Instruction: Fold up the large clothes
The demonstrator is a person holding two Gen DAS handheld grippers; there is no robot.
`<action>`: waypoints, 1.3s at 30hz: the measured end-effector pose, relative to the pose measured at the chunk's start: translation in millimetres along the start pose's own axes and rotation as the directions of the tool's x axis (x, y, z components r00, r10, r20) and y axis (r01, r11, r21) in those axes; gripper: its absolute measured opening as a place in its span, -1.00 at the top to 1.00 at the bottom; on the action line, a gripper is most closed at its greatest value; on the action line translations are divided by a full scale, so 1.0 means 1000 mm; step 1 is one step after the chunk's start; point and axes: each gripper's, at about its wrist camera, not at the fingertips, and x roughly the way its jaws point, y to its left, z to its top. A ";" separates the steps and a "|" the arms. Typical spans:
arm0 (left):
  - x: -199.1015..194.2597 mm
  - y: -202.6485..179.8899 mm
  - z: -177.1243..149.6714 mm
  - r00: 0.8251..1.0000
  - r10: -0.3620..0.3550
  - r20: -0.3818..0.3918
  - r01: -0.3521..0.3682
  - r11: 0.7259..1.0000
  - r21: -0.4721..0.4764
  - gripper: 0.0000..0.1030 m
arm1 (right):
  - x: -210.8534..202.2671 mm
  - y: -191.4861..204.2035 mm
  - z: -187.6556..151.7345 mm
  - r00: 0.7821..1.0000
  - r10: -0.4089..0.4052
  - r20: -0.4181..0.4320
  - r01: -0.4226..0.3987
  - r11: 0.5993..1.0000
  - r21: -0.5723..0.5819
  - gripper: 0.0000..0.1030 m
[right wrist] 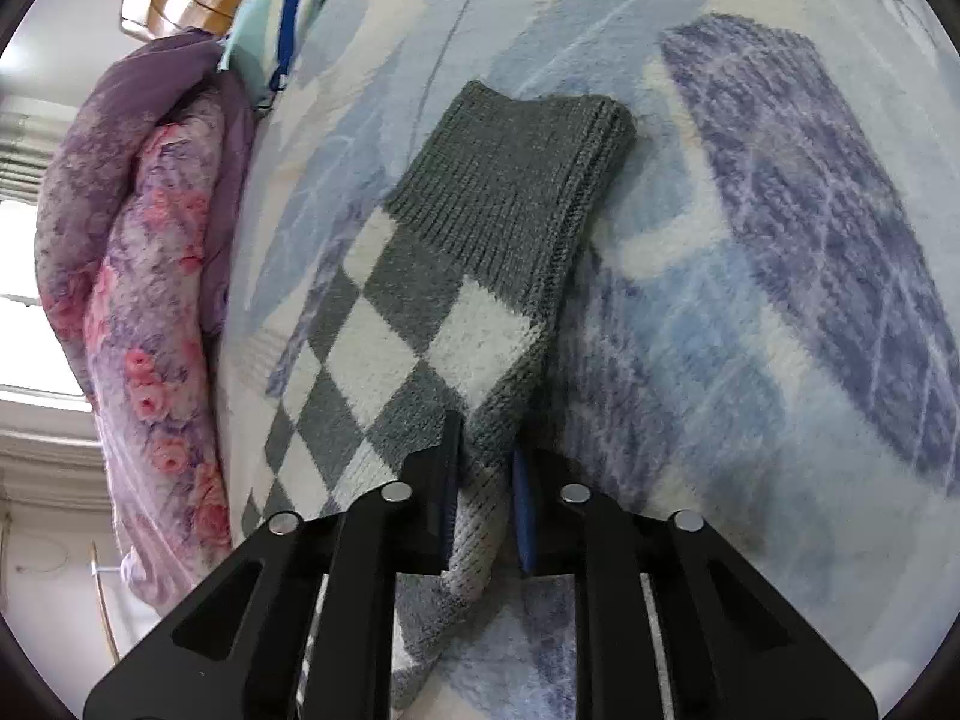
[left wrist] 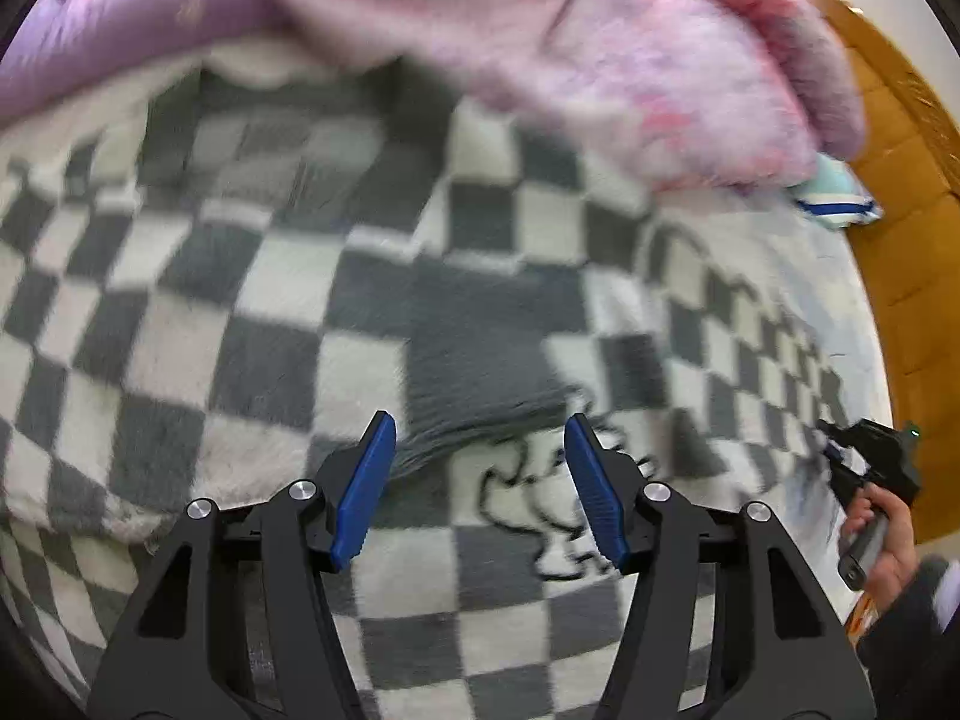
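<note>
A fluffy grey-and-white checkered sweater with a black cartoon outline lies spread on the bed. My left gripper hovers just over its front, blue pads apart and nothing between them. Its sleeve, ending in a grey ribbed cuff, stretches over the blue bedsheet. My right gripper is shut on the sleeve's edge, knit fabric pinched between the pads. In the left wrist view the right gripper shows at the far right, held by a hand, at the sweater's edge.
A bunched pink-and-purple floral quilt lies along the far side of the bed. A teal pillow with a blue stripe sits by the wooden headboard. A bright window is beyond the quilt.
</note>
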 end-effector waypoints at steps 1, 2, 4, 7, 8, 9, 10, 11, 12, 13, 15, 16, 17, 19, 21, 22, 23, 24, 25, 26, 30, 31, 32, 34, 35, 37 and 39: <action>0.008 0.005 -0.001 1.000 0.007 -0.019 -0.007 1.000 -0.018 -0.02 | -0.006 0.006 -0.002 1.000 -0.007 0.015 0.007 0.999 -0.037 0.78; 0.014 0.008 -0.002 1.000 0.014 -0.027 -0.015 1.000 -0.015 -0.02 | -0.009 0.011 -0.003 1.000 -0.010 0.027 0.012 0.998 -0.061 0.78; 0.027 0.009 -0.001 0.998 0.040 -0.048 -0.040 0.999 0.010 -0.02 | -0.020 0.025 -0.005 0.998 0.007 0.063 0.001 0.993 -0.114 0.79; 0.038 -0.001 0.001 0.992 0.108 -0.062 -0.101 0.990 0.096 -0.02 | -0.038 0.050 -0.010 0.993 0.047 0.111 -0.026 0.982 -0.185 0.79; 0.040 -0.003 0.001 0.990 0.124 -0.065 -0.116 0.987 0.114 -0.02 | -0.044 0.060 -0.013 0.991 0.057 0.123 -0.030 0.976 -0.215 0.79; 0.040 -0.003 0.001 0.990 0.127 -0.065 -0.119 0.986 0.118 -0.02 | -0.048 0.071 -0.017 0.989 0.068 0.128 -0.035 0.968 -0.247 0.79; 0.037 -0.002 0.001 0.990 0.120 -0.067 -0.112 0.987 0.115 -0.02 | -0.053 0.082 -0.021 0.988 0.082 0.132 -0.042 0.960 -0.278 0.79; 0.034 -0.001 0.002 0.992 0.106 -0.066 -0.099 0.989 0.107 -0.02 | -0.056 0.093 -0.027 0.987 0.089 0.136 -0.043 0.950 -0.309 0.79; 0.029 0.001 0.003 0.994 0.088 -0.064 -0.082 0.992 0.096 -0.02 | -0.059 0.101 -0.031 0.986 0.095 0.138 -0.043 0.941 -0.337 0.79; 0.023 0.003 0.003 0.996 0.071 -0.061 -0.066 0.994 0.085 -0.02 | -0.064 0.117 -0.040 0.985 0.103 0.141 -0.041 0.921 -0.387 0.79; 0.002 0.009 0.004 0.999 0.032 -0.029 -0.030 0.998 0.051 -0.03 | -0.073 0.142 -0.057 0.983 0.117 0.143 -0.037 0.884 -0.467 0.79; -0.008 0.013 0.004 1.000 0.021 -0.017 -0.020 0.999 0.046 -0.05 | -0.076 0.150 -0.065 0.982 0.122 0.143 -0.036 0.869 -0.494 0.79; -0.016 0.017 0.003 1.000 0.017 -0.012 -0.016 0.999 0.041 -0.05 | -0.082 0.169 -0.082 0.980 0.138 0.141 -0.038 0.831 -0.554 0.79; -0.038 0.029 0.004 1.000 -0.002 -0.001 0.002 1.000 0.013 -0.05 | -0.088 0.193 -0.107 0.979 0.158 0.126 -0.045 0.779 -0.625 0.79; -0.057 0.041 0.006 1.000 -0.020 0.017 0.020 1.000 -0.019 -0.08 | -0.095 0.223 -0.146 0.978 0.191 0.086 -0.076 0.705 -0.705 0.79; -0.069 0.049 0.006 0.999 -0.020 0.033 0.021 0.999 -0.037 -0.11 | -0.097 0.238 -0.169 0.976 0.210 0.056 -0.101 0.666 -0.739 0.79; -0.079 0.057 0.005 0.999 -0.018 0.048 0.021 0.998 -0.051 -0.11 | -0.096 0.248 -0.186 0.975 0.220 0.029 -0.122 0.641 -0.758 0.79; -0.090 0.066 0.004 0.998 -0.019 0.063 0.023 0.998 -0.066 -0.12 | -0.096 0.261 -0.211 0.972 0.234 -0.010 -0.153 0.603 -0.783 0.79; -0.102 0.078 0.002 0.997 -0.017 0.079 0.024 0.996 -0.089 -0.13 | -0.094 0.271 -0.229 0.969 0.244 -0.034 -0.173 0.575 -0.799 0.79; -0.108 0.083 0.003 0.996 -0.012 0.086 0.021 0.994 -0.103 -0.13 | -0.091 0.287 -0.262 0.962 0.258 -0.089 -0.218 0.529 -0.820 0.79; -0.142 0.132 0.000 0.990 0.041 0.137 -0.018 0.987 -0.161 -0.13 | -0.067 0.324 -0.355 0.931 0.260 -0.257 -0.350 0.435 -0.829 0.79; -0.149 0.146 -0.002 0.988 0.065 0.142 -0.039 0.983 -0.179 -0.13 | -0.059 0.330 -0.380 0.922 0.251 -0.294 -0.377 0.418 -0.826 0.79; -0.153 0.158 -0.004 0.986 0.080 0.143 -0.051 0.980 -0.193 -0.13 | -0.050 0.335 -0.404 0.915 0.235 -0.328 -0.398 0.397 -0.827 0.79; -0.159 0.185 -0.012 0.984 0.113 0.137 -0.079 0.969 -0.234 -0.13 | -0.025 0.339 -0.451 0.914 0.171 -0.369 -0.406 0.383 -0.830 0.78; -0.161 0.194 -0.015 0.984 0.123 0.131 -0.088 0.965 -0.247 -0.13 | -0.015 0.339 -0.467 0.912 0.132 -0.388 -0.408 0.377 -0.832 0.72; -0.161 0.214 -0.024 0.983 0.145 0.112 -0.109 0.954 -0.279 -0.13 | 0.010 0.335 -0.495 0.908 0.030 -0.418 -0.398 0.377 -0.836 0.64; -0.160 0.227 -0.031 0.985 0.144 0.093 -0.108 0.945 -0.309 -0.13 | 0.032 0.325 -0.519 0.897 -0.087 -0.432 -0.375 0.368 -0.851 0.63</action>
